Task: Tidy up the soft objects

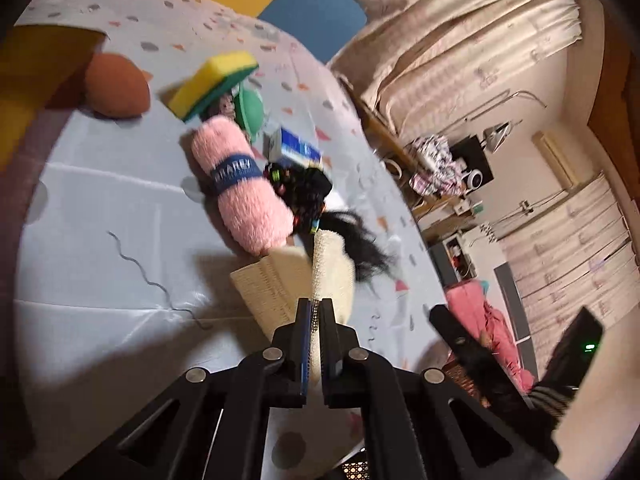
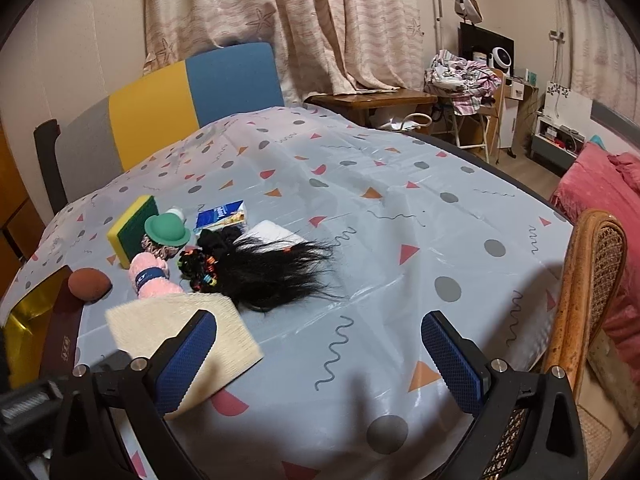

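**Reader:** Soft things on the table, where do they lie?

**Describer:** They sit bunched in the left part of the patterned cover. A cream cloth is pinched by its edge in the left gripper, whose jaws are closed on it. The cloth hangs partly lifted, just beside a pink plush roll with a blue band.

**Reader:** What else is in the bunch?

**Describer:** A yellow and green sponge stands tilted behind a green toy hat. A black wig spreads toward the middle of the table, touching a clump of dark hair ties. A small blue box lies behind them. A brown ball rests near the left edge, beside a gold-lined box that overhangs that edge.

**Reader:** And the other gripper?

**Describer:** The right gripper is wide open with nothing between its blue pads. It hovers over the near side of the table.

**Reader:** Where is there room to move?

**Describer:** The middle and whole right half of the table are bare cover. At the right edge stands a wicker chair, close against the table. A blue and yellow chair back rises behind the far edge.
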### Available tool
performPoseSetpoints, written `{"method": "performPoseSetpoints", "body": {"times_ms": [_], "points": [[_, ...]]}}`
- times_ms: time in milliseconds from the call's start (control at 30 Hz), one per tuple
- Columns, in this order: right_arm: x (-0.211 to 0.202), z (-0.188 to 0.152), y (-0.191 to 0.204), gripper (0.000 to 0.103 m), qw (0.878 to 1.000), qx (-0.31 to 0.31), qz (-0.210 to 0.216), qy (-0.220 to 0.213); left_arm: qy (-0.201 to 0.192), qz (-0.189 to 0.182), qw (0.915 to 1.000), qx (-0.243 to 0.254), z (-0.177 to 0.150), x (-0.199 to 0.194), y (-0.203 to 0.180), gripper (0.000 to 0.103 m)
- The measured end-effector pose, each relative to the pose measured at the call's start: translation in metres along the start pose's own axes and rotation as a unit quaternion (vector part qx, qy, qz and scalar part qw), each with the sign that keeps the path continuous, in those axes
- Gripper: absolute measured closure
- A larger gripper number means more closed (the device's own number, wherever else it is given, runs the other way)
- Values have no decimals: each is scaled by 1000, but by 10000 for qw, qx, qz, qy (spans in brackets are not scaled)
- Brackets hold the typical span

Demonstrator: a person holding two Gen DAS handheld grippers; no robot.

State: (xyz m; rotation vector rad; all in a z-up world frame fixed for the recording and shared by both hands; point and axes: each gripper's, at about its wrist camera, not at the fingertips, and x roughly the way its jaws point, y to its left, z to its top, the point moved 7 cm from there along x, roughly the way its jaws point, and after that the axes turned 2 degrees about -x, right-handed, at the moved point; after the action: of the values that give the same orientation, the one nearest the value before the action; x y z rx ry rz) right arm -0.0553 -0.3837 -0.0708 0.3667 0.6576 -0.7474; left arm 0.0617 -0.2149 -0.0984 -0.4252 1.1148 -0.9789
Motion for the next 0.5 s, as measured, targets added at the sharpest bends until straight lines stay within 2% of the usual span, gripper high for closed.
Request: {"method": "performPoseSetpoints", "body": {"times_ms": [300,500], "points": [[10,5,13,0,9995,-295,90,-83,-495,-334,9982,-43,22,-49,-14,102],[42,17,41,0,9940,-1089,54,-66,-730,-286,9969,-4,36,-71,-11,102]]}}
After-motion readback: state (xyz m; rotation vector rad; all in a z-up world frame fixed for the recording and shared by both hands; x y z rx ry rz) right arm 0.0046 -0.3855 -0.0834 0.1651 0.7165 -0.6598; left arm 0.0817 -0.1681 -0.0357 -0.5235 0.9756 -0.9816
